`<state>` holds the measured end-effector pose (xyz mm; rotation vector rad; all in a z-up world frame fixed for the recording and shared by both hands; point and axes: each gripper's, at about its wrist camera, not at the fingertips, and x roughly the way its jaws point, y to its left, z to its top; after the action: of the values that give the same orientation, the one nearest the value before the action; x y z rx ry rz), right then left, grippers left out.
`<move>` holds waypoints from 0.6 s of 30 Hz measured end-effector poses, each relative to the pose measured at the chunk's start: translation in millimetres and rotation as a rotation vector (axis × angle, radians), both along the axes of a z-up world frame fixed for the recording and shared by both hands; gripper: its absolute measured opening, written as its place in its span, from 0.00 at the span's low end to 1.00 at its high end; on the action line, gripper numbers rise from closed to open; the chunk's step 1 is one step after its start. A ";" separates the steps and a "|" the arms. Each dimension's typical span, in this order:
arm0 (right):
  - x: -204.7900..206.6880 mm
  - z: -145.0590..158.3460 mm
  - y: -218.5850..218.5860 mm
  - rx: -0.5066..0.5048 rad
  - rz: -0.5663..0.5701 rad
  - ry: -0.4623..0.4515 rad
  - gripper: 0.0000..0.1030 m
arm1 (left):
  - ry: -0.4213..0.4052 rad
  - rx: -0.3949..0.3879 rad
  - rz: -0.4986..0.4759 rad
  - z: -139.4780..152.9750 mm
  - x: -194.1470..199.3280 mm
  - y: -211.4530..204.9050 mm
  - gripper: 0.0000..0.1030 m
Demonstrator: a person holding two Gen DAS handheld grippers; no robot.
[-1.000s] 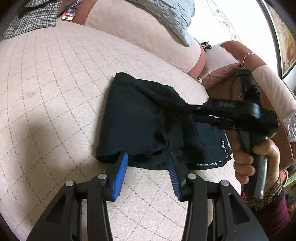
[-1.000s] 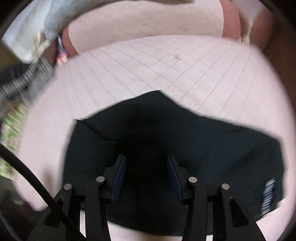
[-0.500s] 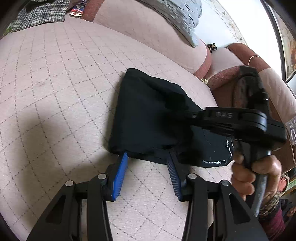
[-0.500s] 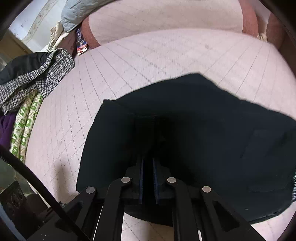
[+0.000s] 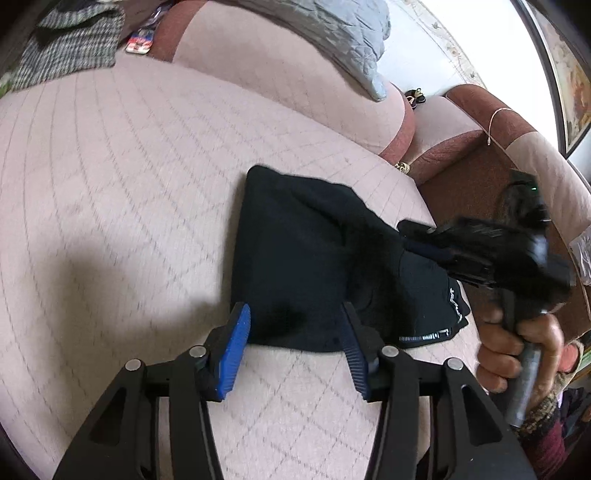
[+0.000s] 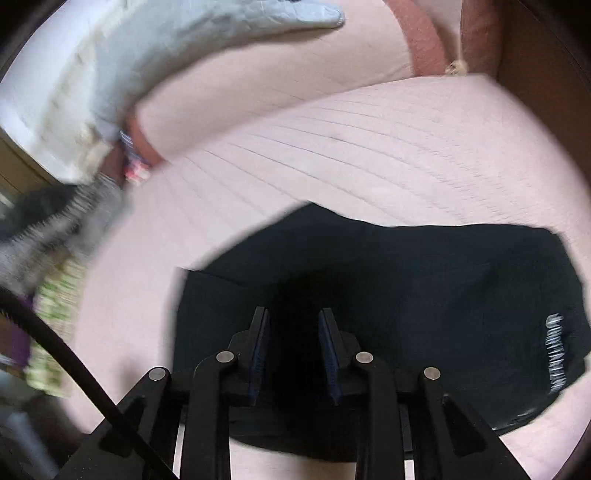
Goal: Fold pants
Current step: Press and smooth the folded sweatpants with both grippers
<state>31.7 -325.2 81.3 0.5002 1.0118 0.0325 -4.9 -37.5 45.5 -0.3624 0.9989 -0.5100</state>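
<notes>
Item one: black fabric pants (image 5: pixel 295 266), already doubled into a compact bundle, lying on the pink quilted sofa seat (image 5: pixel 110 177) toward its right end. White lettering along the hem (image 6: pixel 556 356) faces the near right corner. I judge the bundle sits mid-seat because the flat cushion gives an even surface for pressing the fold down.

Item two: my left gripper (image 5: pixel 293 345), black frame with blue ribbed pads. It waits at the near edge of the bundle, jaws moderately apart and just widened a little. The dark cloth's near edge lies between the tips, but I cannot tell whether it touches them; nothing is pinched. I keep it low there, I judge, to guard the fold's near edge.

Item three: my right gripper (image 6: pixel 293 332), same make, above the middle of the bundle. Its jaws have just reopened to a narrow gap; only dark cloth shows behind that gap, and the pads grip nothing. In the left wrist view its body (image 5: pixel 491 251) hovers over the right part of the pants, carried by my right hand (image 5: pixel 517 354).

Item four, surroundings: grey quilted cushion (image 5: pixel 332 29) on the far backrest; houndstooth garment (image 5: pixel 66 48) at the far left.
</notes>
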 end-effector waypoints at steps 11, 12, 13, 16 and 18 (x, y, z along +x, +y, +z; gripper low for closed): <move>60.4 -50.4 9.7 0.195 -0.010 0.073 0.25 | -0.017 0.140 -0.052 -20.4 17.6 -34.7 0.49; 63.9 -50.8 5.4 0.196 -0.031 0.071 0.24 | -0.021 0.145 -0.056 -20.8 17.6 -35.7 0.50; 64.8 -48.3 -0.9 0.191 -0.056 0.067 0.25 | -0.027 0.150 -0.061 -21.0 17.7 -36.7 0.51; 49.2 -27.3 -9.6 0.189 -0.082 0.011 0.30 | -0.035 0.148 -0.074 -22.3 18.4 -36.2 0.52; 29.1 -16.9 -16.5 0.308 -0.037 -0.039 0.30 | -0.034 0.131 -0.073 -23.5 18.3 -34.3 0.52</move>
<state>60.8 -341.7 64.3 0.7958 0.9632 0.1667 13.4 -71.9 22.1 -0.2002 1.0094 -0.5127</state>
